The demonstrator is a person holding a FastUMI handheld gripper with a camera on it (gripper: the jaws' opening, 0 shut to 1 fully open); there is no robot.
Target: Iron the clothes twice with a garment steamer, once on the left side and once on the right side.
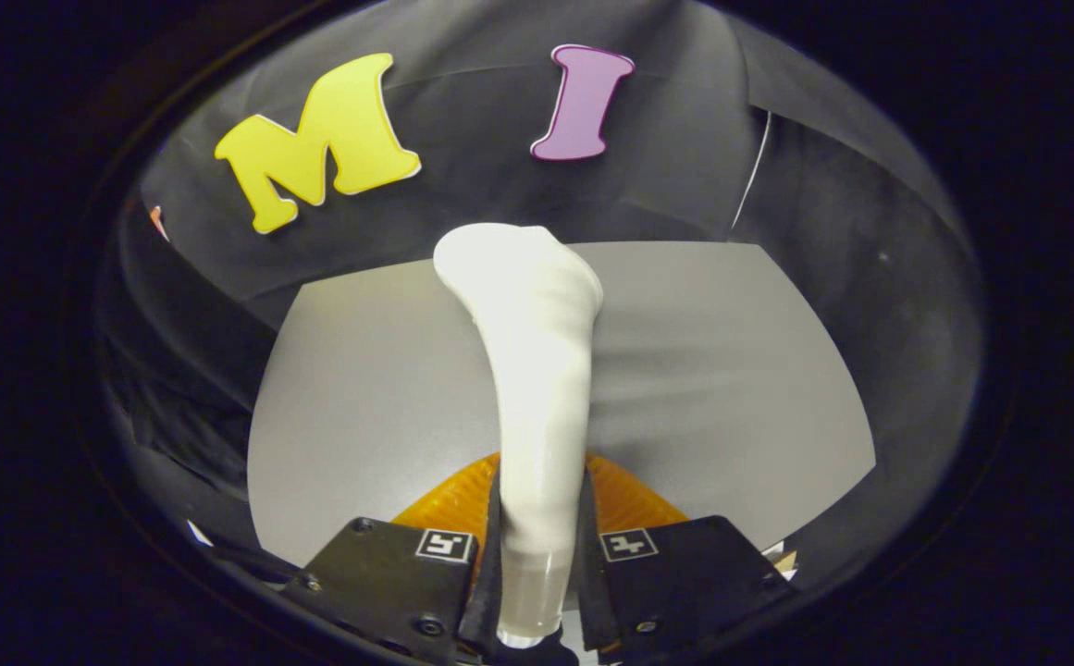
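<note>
Gripper view: tongs [537, 555] clamp white steamer [532, 370]; grey sheet [731, 370], perhaps tabletop, beyond.

The gripper [537, 564] view looks forward, close over its fingers (slightly downward) onto a grey table [731, 388].

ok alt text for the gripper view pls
The gripper is shut on a white garment steamer, its handle pinched between the jaws and its head rising ahead. Beyond it lies a flat grey cloth.

A grey tabletop [731, 388] stands before the black cloth wall. An orange ribbed item [629, 499] lies directly on its near edge; its identity is unclear.
</note>
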